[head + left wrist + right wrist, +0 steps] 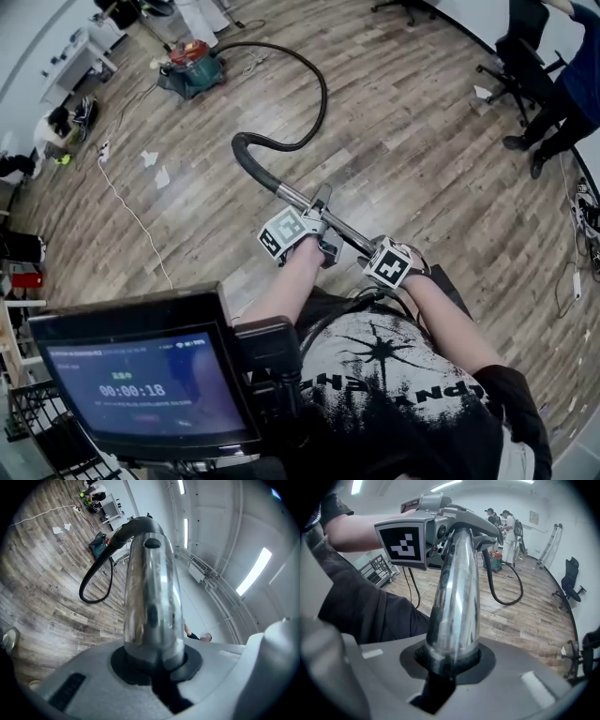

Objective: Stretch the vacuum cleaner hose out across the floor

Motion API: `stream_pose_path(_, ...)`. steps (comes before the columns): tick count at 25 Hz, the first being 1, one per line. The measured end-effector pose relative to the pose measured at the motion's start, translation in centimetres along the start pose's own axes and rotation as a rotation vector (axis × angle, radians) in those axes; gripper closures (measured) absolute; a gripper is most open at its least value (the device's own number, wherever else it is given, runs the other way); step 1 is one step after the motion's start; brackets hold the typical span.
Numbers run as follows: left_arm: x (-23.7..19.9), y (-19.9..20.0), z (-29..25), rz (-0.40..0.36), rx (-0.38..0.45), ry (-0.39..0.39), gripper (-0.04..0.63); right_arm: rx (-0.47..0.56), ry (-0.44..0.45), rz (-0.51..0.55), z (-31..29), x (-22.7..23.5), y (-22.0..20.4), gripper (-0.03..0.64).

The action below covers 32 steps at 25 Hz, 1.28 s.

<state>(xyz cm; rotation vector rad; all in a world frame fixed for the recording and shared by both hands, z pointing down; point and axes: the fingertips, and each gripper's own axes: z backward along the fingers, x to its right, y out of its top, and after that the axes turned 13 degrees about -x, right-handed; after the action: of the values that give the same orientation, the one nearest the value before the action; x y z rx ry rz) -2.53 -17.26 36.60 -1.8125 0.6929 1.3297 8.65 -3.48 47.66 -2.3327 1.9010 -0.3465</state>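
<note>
The vacuum cleaner (190, 62) stands far off at the top left of the wooden floor. Its black hose (322, 92) loops out from it and bends back into a chrome wand tube (292, 197). My left gripper (314, 232) is shut on the chrome tube (150, 597) near the hose end. Further back, close to my body, my right gripper (394, 263) is shut on the same tube (457, 597). In the left gripper view the hose (96, 581) still curls on the floor. From the right gripper view the left gripper's marker cube (404, 543) shows ahead.
Office chairs (514, 64) and a standing person (562, 98) are at the upper right. A white cable (131, 211) and paper scraps (156, 169) lie on the floor at left. A cart with a screen (150, 380) is at the bottom left. Two people (506, 527) stand by the vacuum.
</note>
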Motion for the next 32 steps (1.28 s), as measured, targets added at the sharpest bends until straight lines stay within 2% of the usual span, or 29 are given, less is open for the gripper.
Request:
stream_pose_path(5,1.0,-1.9,-1.3,-0.013,-0.033,0.012,0.555,0.019,-0.007,-0.036,0.7,0.0,-1.8,0.529)
stream_pose_path(13,1.6,-3.2,-2.6,-0.023,-0.107,-0.011,0.555,0.01,-0.037,-0.119,0.9,-0.2,-2.7,0.531)
stream_pose_path(19,0.8,-2.5,-2.0,-0.013,-0.124,-0.023,0.555,-0.021,-0.084,-0.146,0.5,-0.3,-1.8,0.535)
stream_pose_path(25,-0.2,-3.3,-2.5,-0.007,-0.143,-0.015,0.555,-0.056,-0.145,-0.187,-0.5,0.1,-2.6,0.543)
stream_pose_path(32,1.1,-4.6,-3.7,-0.02,-0.151,-0.01,0.555,-0.05,-0.166,-0.203,0.7,0.7,-4.1,0.546)
